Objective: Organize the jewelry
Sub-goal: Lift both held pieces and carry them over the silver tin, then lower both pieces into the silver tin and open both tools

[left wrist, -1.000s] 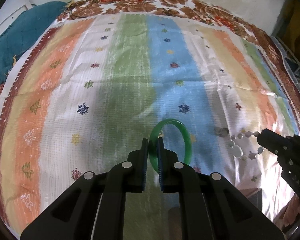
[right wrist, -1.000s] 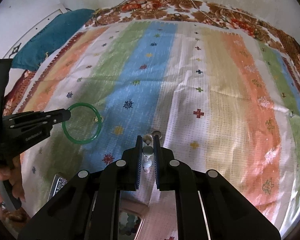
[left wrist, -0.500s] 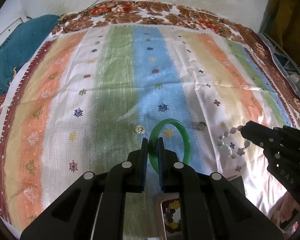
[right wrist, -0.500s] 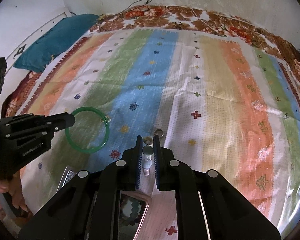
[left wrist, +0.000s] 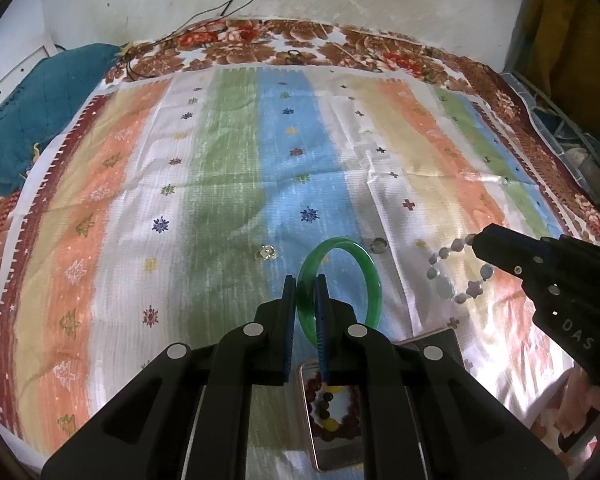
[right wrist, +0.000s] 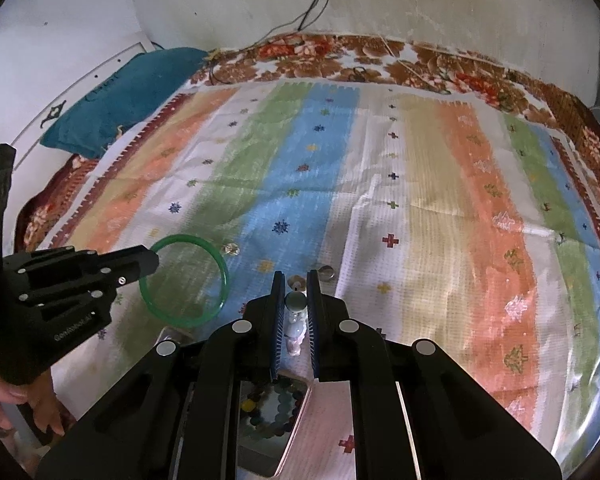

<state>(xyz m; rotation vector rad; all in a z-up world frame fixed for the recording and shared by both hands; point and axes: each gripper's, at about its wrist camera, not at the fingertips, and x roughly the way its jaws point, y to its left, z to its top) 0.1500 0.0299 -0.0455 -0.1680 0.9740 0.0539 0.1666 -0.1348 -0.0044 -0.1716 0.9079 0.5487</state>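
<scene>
Glossy green bangle (left wrist: 370, 280) clamped in left tool (left wrist: 305, 280), pale bead bracelet (left wrist: 444, 286) clamped in right tool (right wrist: 294, 276)

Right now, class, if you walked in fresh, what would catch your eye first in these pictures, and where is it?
The green bangle stands out, pinched in the left gripper above the striped cloth. To its right, the right gripper holds a pale bead bracelet. Below both sits a box with darker beads inside, at the cloth's near edge.

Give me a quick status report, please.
Left tool shut on green bangle. Right tool shut on bead bracelet. Both above open box.
</scene>
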